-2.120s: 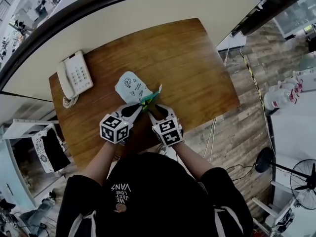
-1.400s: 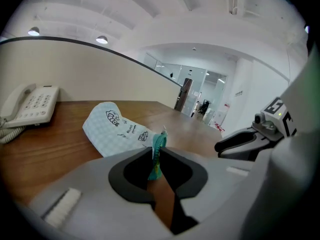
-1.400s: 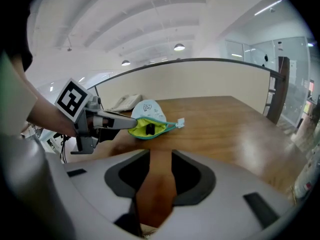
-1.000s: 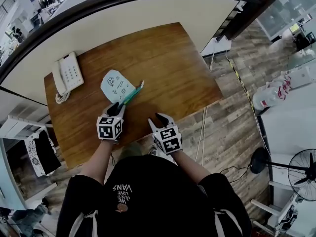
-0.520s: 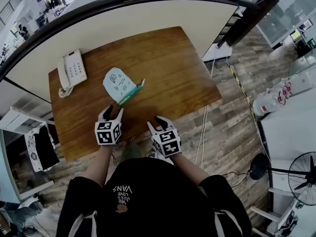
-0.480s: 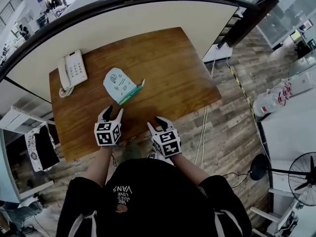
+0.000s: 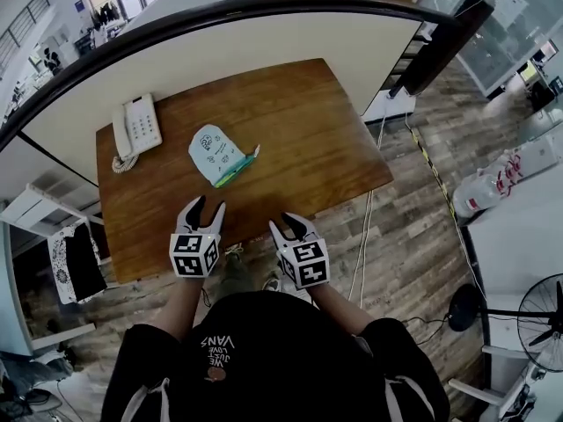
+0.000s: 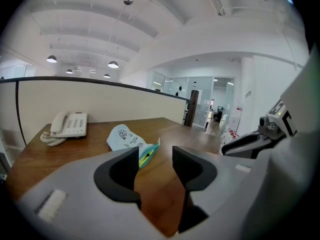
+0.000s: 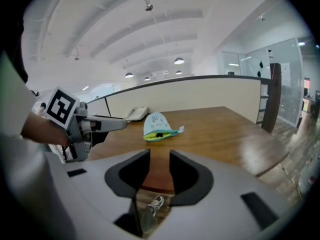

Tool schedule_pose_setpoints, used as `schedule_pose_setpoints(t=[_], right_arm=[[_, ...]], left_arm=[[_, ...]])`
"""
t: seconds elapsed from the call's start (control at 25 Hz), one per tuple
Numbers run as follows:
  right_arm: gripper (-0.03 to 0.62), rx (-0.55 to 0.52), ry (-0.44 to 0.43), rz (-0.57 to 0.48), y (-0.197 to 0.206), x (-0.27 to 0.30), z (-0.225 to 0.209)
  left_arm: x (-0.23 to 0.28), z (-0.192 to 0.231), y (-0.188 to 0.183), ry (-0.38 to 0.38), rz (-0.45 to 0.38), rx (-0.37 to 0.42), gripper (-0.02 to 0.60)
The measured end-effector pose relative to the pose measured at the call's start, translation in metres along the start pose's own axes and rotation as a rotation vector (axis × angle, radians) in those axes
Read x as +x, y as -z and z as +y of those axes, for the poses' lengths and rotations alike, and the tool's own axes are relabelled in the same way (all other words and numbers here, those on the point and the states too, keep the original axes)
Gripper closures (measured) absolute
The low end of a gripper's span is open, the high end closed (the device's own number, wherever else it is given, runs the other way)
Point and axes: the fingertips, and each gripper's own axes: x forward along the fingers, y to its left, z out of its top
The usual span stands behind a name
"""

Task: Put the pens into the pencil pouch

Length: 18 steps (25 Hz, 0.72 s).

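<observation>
On the brown wooden counter [image 7: 308, 121] a pale blue fabric pencil pouch with small printed drawings [image 7: 215, 152] lies flat, roughly mid-counter. Its mouth faces the near-right and shows a teal rim with a yellow-green inside. A small dark shape sits in that opening in the right gripper view. Individual pens cannot be made out in any view. A white corded desk telephone [image 7: 138, 128] rests near the counter's far-left corner, apart from the pouch. A cream partition with a dark top rail [image 7: 264, 38] runs behind the counter.

Left gripper [image 7: 207, 207]: held at the near edge of the counter, on the near side of the pouch and clear of it. Its jaws have just been opening and now stand released and wide. Only bare counter shows between them in the left gripper view, with the pouch [image 8: 125, 139] and telephone [image 8: 70, 124] beyond.

Right gripper [image 7: 286, 225]: held just off the counter's near edge, beside the left gripper and well apart from the pouch. Its jaws are released with a narrower gap, and nothing is grasped. The counter edge and a grey shoe [image 9: 156, 202] on the plank floor show through the gap.
</observation>
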Motion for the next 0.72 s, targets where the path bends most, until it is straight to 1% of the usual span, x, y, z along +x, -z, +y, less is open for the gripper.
schedule_pose_setpoints(t=[0.24, 0.36, 0.4, 0.52, 0.56, 0.6, 0.72], right_arm=[[0.487, 0.010, 0.014, -0.039, -0.009, -0.021, -0.003], [0.522, 0.000, 0.017, -0.065, -0.017, -0.029, -0.001], [0.530, -0.002, 0.015, -0.075, -0.019, -0.031, 0.000], [0.552, -0.004, 0.007, -0.099, -0.024, -0.036, 0.003], [0.556, -0.002, 0.004, -0.106, -0.025, -0.038, 0.004], [0.562, 0.001, 0.000, -0.112, -0.026, -0.039, 0.005], [0.572, -0.003, -0.015, -0.117, -0.030, -0.040, 0.009]], left_arm=[[-0.018, -0.027, -0.005, 0.045, -0.021, 0.050, 0.388], [-0.027, -0.035, -0.007, 0.055, -0.025, 0.068, 0.392], [-0.030, -0.037, -0.007, 0.056, -0.028, 0.073, 0.402], [-0.036, -0.044, -0.005, 0.055, -0.035, 0.086, 0.497], [-0.038, -0.046, -0.004, 0.057, -0.035, 0.089, 0.519], [-0.039, -0.049, -0.003, 0.060, -0.034, 0.092, 0.537], [-0.042, -0.054, 0.000, 0.070, -0.025, 0.106, 0.567]])
